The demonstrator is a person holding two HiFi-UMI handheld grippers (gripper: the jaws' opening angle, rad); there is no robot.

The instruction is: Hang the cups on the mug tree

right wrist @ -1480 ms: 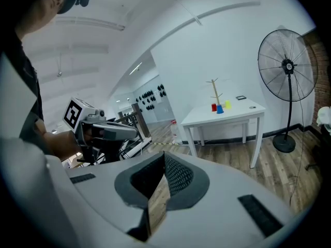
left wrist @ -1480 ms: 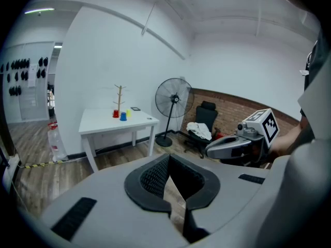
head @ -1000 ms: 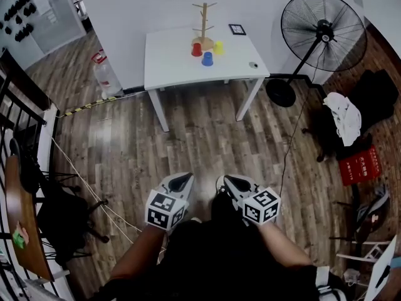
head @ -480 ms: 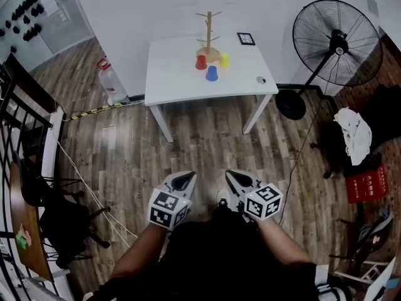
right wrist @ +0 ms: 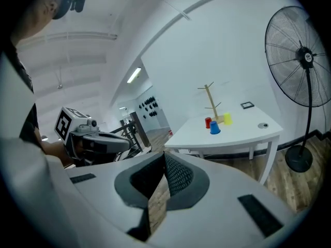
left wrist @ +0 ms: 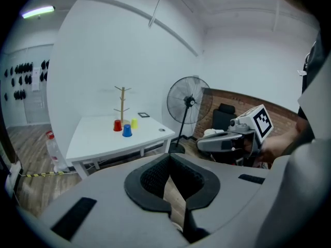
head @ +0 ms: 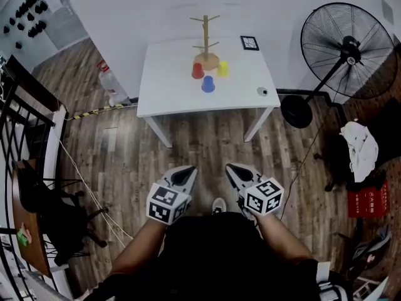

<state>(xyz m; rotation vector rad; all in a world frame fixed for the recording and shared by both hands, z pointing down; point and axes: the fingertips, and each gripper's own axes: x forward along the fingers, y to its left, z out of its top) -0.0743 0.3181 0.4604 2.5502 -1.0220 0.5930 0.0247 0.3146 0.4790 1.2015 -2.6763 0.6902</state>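
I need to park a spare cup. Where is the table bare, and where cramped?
The white table is bare over its left half, from its left edge to the red cup. So is the front strip between the blue cup and the near edge. Crowded: the back middle, where those two and the yellow cup cluster by the mug tree.

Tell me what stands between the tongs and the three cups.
Nothing visible does. Only bare wooden floor lies between the left tongs, the right tongs and the white table. The red cup, blue cup and yellow cup stand in the open beside the mug tree.
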